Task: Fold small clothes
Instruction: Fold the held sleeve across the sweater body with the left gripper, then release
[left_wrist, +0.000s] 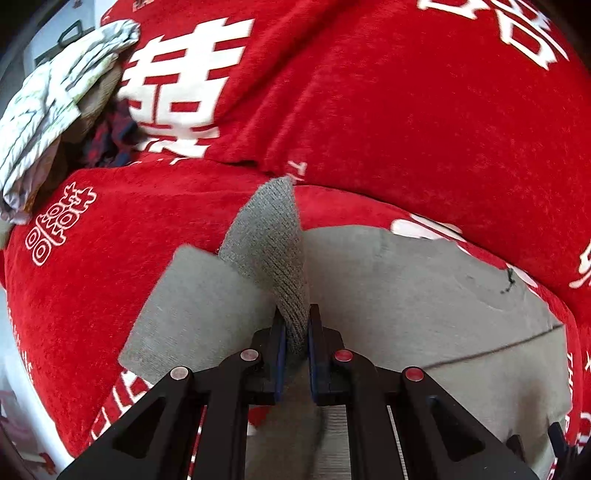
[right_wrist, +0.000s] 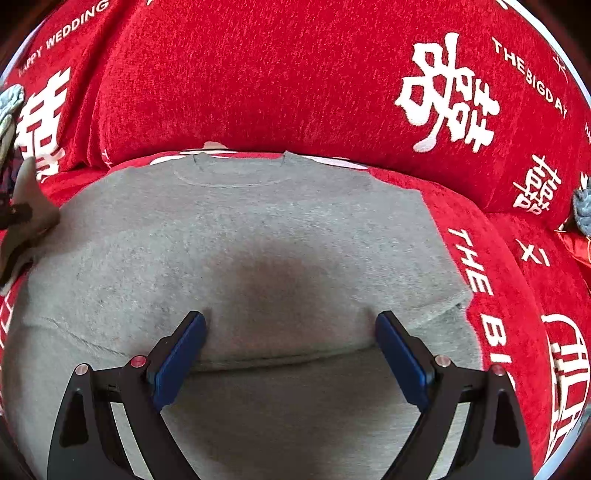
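A small grey sweater (right_wrist: 258, 229) lies spread on a red sofa seat, neckline toward the backrest. My left gripper (left_wrist: 294, 325) is shut on the ribbed cuff of its grey sleeve (left_wrist: 269, 236), which stands lifted above the body of the sweater (left_wrist: 406, 295). In the right wrist view that gripper (right_wrist: 16, 218) and the raised sleeve show at the far left edge. My right gripper (right_wrist: 290, 321) is open just above the sweater's lower middle, its blue pads (right_wrist: 181, 354) wide apart with nothing pinched between them.
The red sofa cover (right_wrist: 295, 74) with white lettering forms the seat and back cushions. A pale patterned bundle of cloth (left_wrist: 55, 103) over dark plaid fabric (left_wrist: 114, 136) sits at the sofa's left end. A small grey-blue item (right_wrist: 583, 206) lies at the right.
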